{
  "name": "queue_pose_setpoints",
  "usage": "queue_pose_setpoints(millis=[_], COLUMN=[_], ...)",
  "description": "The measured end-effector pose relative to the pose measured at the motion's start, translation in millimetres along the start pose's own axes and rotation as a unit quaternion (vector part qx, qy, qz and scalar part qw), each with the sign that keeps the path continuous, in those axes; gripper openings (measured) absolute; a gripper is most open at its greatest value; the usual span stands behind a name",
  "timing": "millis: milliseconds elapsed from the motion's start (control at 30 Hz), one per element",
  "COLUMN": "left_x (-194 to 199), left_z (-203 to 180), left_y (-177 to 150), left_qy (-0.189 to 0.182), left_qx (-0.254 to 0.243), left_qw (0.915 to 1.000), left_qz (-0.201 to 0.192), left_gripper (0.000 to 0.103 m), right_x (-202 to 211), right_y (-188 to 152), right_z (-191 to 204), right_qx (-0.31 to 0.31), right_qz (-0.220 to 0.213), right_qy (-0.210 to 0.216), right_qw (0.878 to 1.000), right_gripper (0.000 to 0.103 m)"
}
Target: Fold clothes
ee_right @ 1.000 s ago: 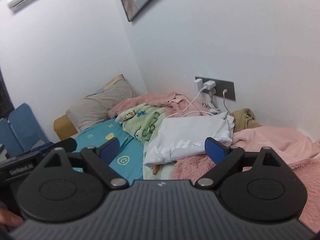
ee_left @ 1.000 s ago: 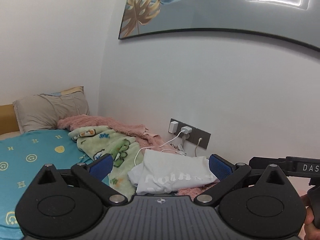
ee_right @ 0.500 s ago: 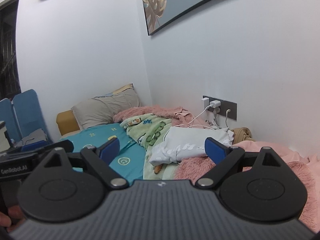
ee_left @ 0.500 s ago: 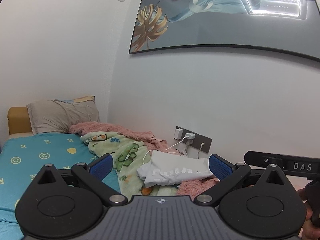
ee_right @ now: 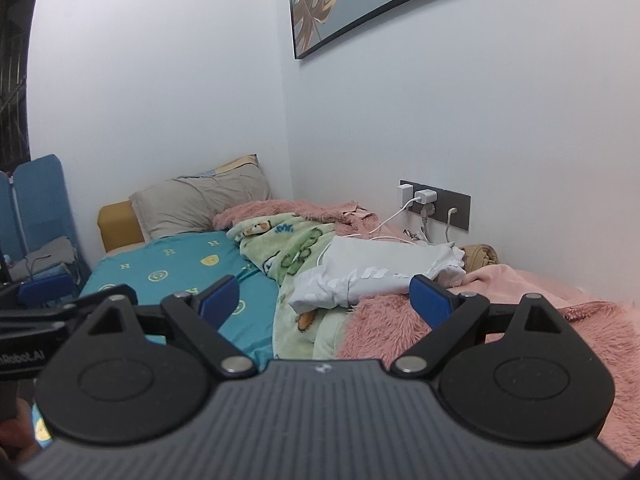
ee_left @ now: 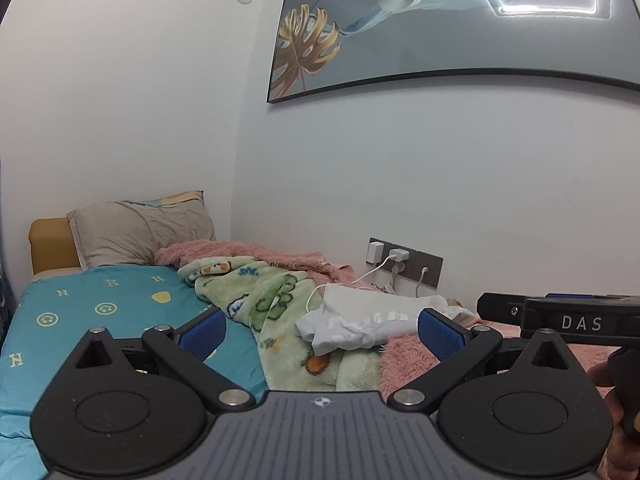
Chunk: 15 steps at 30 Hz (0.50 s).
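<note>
Indoors | teal bed sheet point(ee_left: 100, 312) | folded white garment point(ee_left: 360, 320) on blankets point(ee_right: 304, 248) | white walls point(ee_left: 400, 184)

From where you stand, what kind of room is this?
Most likely a bedroom: a bed with a teal smiley sheet, a grey pillow at its head, and blankets with a folded white garment beside the wall.

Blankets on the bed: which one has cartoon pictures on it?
The light green blanket, printed with cartoon animals, lying between the teal smiley sheet and the white folded garment. The fluffy pink blanket is plain.
</note>
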State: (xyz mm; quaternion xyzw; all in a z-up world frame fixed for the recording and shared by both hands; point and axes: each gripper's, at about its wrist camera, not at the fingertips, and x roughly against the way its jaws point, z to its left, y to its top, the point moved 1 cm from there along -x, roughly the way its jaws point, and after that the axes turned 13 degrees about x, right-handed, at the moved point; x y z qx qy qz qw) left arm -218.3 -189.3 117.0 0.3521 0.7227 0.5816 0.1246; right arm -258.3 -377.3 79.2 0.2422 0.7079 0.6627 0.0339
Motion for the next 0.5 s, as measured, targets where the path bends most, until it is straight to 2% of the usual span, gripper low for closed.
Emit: queue_pose_setpoints(millis=[500], left_x=[-3.5], left_z=[5.7], left_y=[-0.9], left_qy=[0.006], left_qx=[0.010], left_qw=[0.9999], left_qz=[0.010], left_gripper=[0.103], right_x=[-0.4], right_y=[0.2], right_z=[-1.7], right_qx=[0.005], right_qz=[0.003], right_qy=[-0.011], right_qw=[1.000], right_gripper=[0.093])
